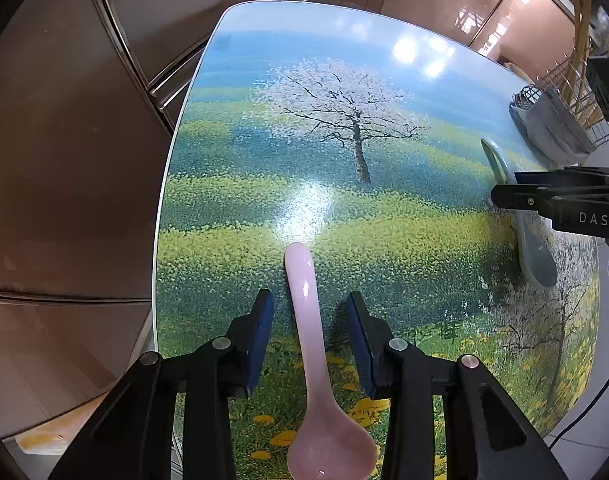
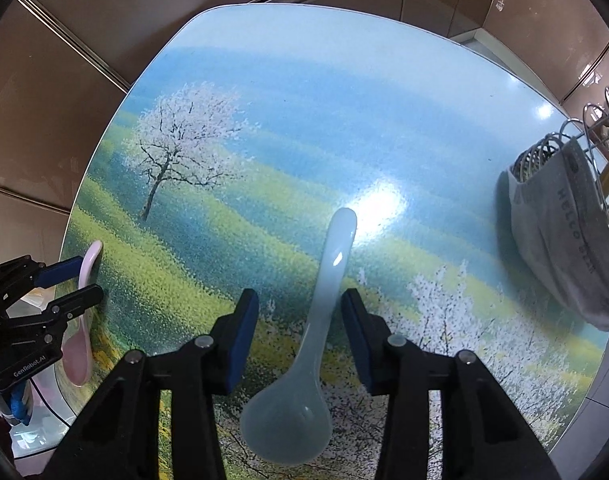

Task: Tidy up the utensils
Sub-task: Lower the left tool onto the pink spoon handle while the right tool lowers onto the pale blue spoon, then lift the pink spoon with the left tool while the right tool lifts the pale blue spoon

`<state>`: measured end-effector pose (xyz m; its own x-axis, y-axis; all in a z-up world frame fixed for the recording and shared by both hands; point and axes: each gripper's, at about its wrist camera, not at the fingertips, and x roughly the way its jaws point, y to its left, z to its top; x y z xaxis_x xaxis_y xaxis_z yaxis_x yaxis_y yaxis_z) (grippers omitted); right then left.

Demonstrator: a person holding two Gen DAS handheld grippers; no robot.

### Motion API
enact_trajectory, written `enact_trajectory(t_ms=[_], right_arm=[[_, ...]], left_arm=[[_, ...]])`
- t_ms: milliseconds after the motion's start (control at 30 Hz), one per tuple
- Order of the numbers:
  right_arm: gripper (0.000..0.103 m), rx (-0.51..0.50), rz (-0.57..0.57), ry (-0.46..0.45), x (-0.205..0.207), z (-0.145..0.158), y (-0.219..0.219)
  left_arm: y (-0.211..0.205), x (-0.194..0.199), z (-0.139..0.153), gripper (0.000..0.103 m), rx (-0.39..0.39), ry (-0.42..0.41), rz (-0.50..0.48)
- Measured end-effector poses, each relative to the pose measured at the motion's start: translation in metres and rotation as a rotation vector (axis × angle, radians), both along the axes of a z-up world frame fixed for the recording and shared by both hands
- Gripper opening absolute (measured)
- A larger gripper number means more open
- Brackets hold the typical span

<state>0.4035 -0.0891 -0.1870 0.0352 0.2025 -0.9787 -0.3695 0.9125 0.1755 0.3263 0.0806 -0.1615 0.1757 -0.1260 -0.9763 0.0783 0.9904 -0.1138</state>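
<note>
Now mid-pickup: left gripper (image 1: 309, 312) spread astride pink spoon (image 1: 310, 360), right gripper (image 2: 300, 312) spread astride blue spoon (image 2: 304, 360); next, pinch handles, lift toward rack (image 2: 600, 152).

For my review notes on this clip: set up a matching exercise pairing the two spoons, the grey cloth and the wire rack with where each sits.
Things:
1. pink spoon
2. pale blue spoon
3. grey cloth
4. wire rack

Places:
A. draped over the rack's edge
B. between the right gripper's fingers
C. at the table's far right edge
D. between the left gripper's fingers

Pairs: 1-D, 2-B, 3-A, 4-C
</note>
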Motion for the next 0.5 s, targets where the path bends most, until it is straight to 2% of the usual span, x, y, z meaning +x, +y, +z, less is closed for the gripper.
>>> enact_trajectory(t_ms=[167,300,500], right_arm=[[0.02,-0.006,-0.005,-0.001,0.001,0.001,-0.001],[0.012,-0.003,-0.007,-0.002,0.003,0.001,-0.001],[0.01,0.028,-0.012,-0.026,-0.003,0.003,-0.005]], left_arm=[[-0.004,-0.004,-0.001,0.034,0.004,-0.001,-0.009],[-0.007,-0.009,-0.001,0.014,-0.011,-0.005,-0.013],[0.002,-0.011,-0.001,0.012,-0.055,-0.025,0.024]])
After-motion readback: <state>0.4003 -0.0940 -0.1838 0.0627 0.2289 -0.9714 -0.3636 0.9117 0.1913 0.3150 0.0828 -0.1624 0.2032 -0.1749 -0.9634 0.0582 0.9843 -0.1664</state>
